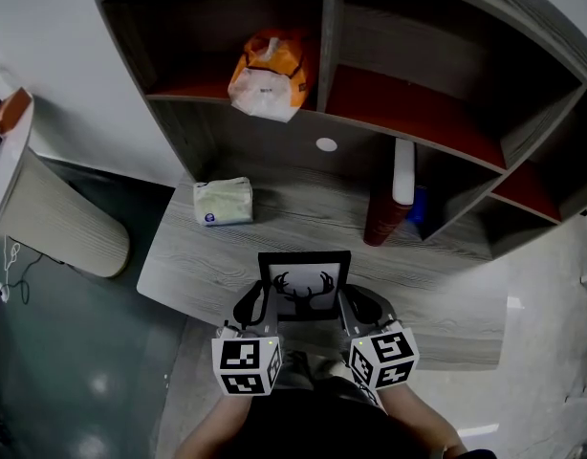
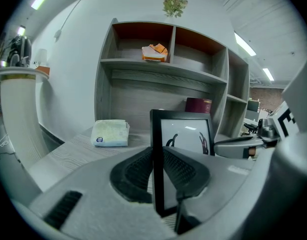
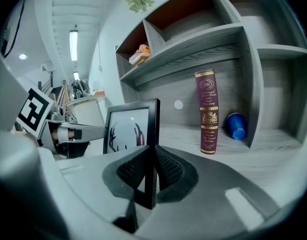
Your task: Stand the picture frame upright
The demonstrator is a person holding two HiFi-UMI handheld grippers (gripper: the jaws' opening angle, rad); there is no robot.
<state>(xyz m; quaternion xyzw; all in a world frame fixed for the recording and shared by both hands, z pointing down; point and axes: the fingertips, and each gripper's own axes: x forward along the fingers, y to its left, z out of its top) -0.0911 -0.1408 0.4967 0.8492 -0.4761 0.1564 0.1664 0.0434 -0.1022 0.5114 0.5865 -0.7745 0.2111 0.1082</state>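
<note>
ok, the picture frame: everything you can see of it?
The frame has a thin black rim round a white print of black antlers. It is held upright at the front of the grey wood-grain desk. The left hand-held gripper clamps its left edge, the right hand-held gripper its right edge.

Site type: office/lab-style workroom w/ a staged study corner. Evidence: grey wood-grain table [image 1: 303,226] w/ built-on shelf unit [image 2: 163,64] carrying a book [image 3: 207,111], snack bag [image 1: 268,75], tissue pack [image 1: 223,202], picture frame [image 1: 304,285] and plant sprig [image 2: 173,4] up top. Ceiling strip lights [image 3: 73,45], glossy hard floor [image 1: 83,352], cluttered workstations [image 3: 78,96] in bkgd.
</note>
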